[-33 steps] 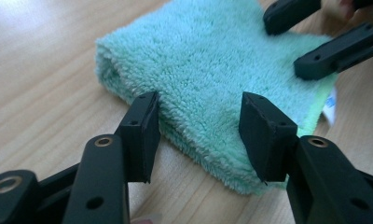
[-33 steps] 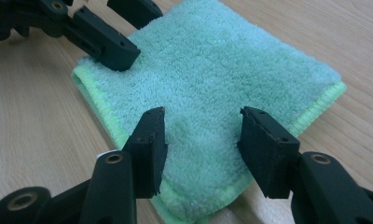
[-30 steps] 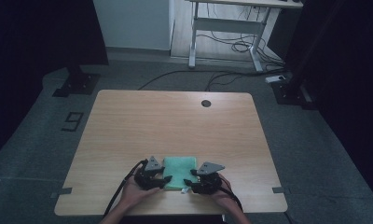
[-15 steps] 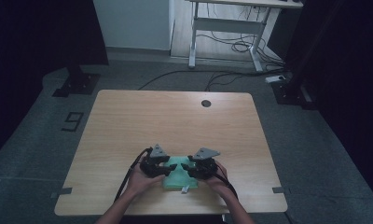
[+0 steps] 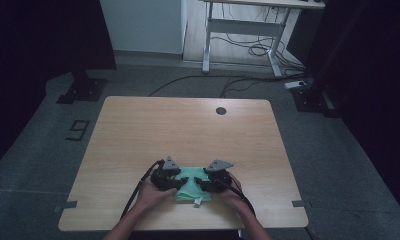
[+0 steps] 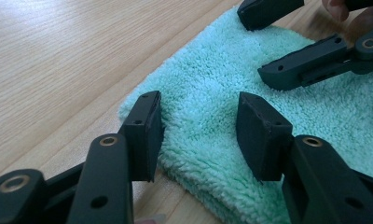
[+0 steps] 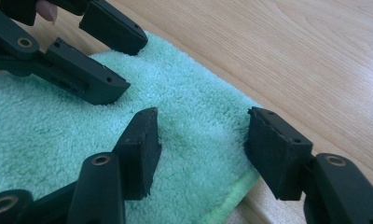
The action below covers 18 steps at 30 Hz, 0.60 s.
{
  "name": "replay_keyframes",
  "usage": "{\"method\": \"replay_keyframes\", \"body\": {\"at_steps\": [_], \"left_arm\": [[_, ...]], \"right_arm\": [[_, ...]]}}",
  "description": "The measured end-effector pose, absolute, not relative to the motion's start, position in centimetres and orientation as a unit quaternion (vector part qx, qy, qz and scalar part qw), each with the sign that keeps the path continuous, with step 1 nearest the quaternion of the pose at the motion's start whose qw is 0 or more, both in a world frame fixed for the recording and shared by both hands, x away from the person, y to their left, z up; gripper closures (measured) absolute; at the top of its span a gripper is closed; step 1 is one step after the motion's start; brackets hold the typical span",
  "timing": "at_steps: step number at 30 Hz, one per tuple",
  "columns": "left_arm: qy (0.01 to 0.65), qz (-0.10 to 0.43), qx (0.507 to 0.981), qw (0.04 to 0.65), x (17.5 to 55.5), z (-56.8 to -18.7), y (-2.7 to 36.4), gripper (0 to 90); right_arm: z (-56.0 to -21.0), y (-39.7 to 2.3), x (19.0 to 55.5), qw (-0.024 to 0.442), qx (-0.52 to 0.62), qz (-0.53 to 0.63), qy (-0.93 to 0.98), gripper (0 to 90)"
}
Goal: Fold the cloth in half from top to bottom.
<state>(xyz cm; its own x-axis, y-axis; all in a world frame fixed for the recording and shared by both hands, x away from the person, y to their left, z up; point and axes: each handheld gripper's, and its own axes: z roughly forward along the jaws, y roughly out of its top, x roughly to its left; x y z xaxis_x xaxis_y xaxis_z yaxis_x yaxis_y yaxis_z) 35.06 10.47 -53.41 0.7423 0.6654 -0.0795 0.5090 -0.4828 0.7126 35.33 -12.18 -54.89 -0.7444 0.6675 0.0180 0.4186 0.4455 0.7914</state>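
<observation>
Both grippers moved inward onto the green towel [image 5: 190,181] | left gripper [image 6: 201,128] spread, right gripper [image 7: 201,147] just opened wider, nothing pinched | risk: jaws grab only fluff, towel slips.

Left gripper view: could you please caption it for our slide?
Left gripper, jaws open, poised over a folded green towel on the wooden table.

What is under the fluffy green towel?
The green towel lies flat on the wooden table, which shows all around it. Whether anything small hides beneath it cannot be seen, because the cloth covers that spot. Above it hover the left gripper and right gripper, jaws open.
</observation>
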Motion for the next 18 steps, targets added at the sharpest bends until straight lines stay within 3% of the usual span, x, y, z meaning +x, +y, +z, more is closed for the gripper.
{"method": "replay_keyframes", "body": {"at_steps": [7,18], "left_arm": [[0.318,0.105,0.853,0.401,32.0,-51.8,11.3,49.5],[0.314,0.084,0.864,0.385,30.9,-53.9,10.9,49.7]], "right_arm": [[-53.8,-12.9,32.7,0.149,0.302,0.434,0.836,35.7],[-55.0,-13.5,31.1,0.127,0.293,0.428,0.846,35.4]]}}
